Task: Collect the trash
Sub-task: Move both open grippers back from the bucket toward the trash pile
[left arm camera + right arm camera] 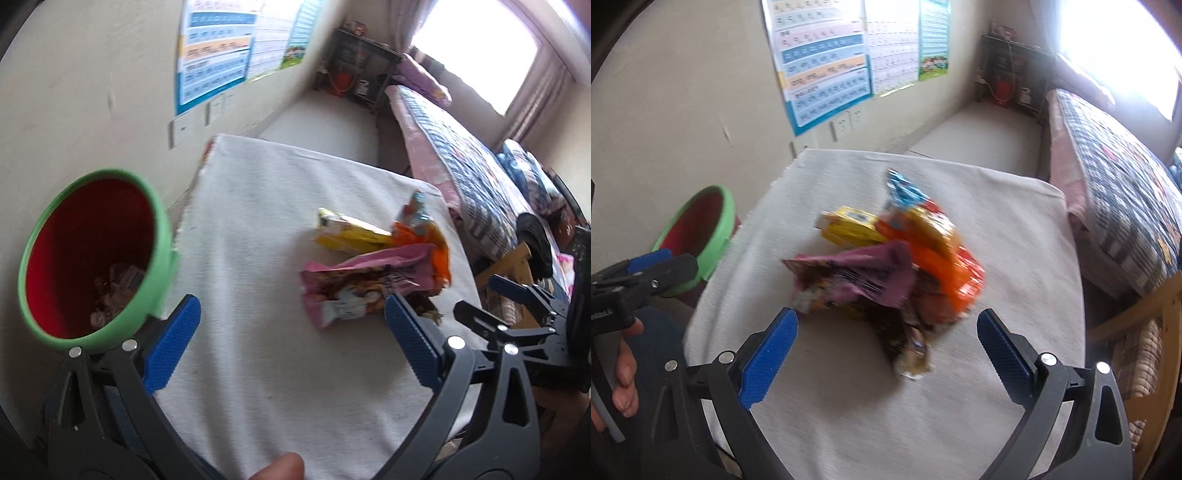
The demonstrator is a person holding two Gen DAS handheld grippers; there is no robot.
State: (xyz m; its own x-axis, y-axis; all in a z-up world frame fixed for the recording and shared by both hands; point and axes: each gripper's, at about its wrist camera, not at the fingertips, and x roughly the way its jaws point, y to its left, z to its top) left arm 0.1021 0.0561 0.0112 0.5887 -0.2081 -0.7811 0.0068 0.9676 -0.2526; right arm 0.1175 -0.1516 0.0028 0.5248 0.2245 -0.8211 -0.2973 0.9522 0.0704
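Observation:
A heap of snack wrappers lies on the white cloth-covered table: a pink wrapper, a yellow box-like pack, an orange wrapper and a brown one. A red bin with a green rim stands left of the table and holds some trash. My left gripper is open, its right pad beside the pink wrapper. My right gripper is open just short of the heap. Nothing sits between either pair of fingers.
A wall with colourful charts runs behind the table and bin. A bed with a patterned quilt lies to the right, with a wooden chair frame near it. A dark shelf stands at the far end.

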